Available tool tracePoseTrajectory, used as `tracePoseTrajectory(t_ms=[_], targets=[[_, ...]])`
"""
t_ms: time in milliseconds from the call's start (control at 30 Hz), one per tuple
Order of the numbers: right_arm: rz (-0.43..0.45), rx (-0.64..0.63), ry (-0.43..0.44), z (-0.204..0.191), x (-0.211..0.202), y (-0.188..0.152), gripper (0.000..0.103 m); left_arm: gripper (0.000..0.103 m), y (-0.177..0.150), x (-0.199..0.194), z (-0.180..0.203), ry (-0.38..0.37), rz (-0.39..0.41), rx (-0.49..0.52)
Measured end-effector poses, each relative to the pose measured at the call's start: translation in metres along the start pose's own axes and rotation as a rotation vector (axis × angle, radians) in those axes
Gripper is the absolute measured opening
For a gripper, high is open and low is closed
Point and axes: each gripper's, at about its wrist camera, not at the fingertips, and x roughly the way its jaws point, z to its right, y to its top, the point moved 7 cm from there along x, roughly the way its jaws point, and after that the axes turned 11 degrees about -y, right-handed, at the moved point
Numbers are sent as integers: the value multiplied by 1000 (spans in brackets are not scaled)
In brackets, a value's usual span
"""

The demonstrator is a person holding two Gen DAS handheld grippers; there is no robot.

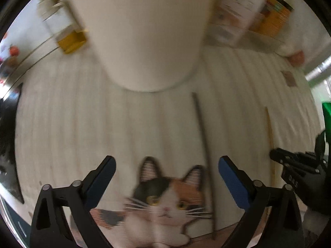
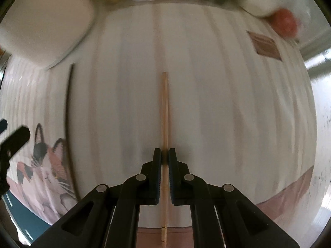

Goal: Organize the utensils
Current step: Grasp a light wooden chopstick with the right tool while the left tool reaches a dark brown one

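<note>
While left gripper [image 1: 166, 177] gapes, right gripper [image 2: 164, 157] pinches wooden chopstick [image 2: 164, 111].

White ribbed mat [image 2: 227, 103], cat print [image 1: 165, 202]

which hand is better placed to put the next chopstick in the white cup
Right. Its tongs are shut on the light wooden chopstick; the left tongs hang open above the mat, holding nothing.
</note>
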Motion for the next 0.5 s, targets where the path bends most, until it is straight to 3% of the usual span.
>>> tracePoseTrajectory(t_ms=[200,300,333,400,467,500], targets=[[-11,67,12,37,15,6,7,72,2,24,38,-40,-35,70],[-14,82,23,53,18,9,7,50,0,38,43,-43,-71,83],[-15,83,25,58,15,20,7,37,-1,42,42,-45,-79,86],[-14,84,24,60,17,21,7,29,-3,46,41,-42,-92,86],[-10,78,16,63,19,23,7,11,-8,51,38,-31,-107,85],[-7,73,14,64,20,24,7,8,-10,51,36,-27,-106,84]])
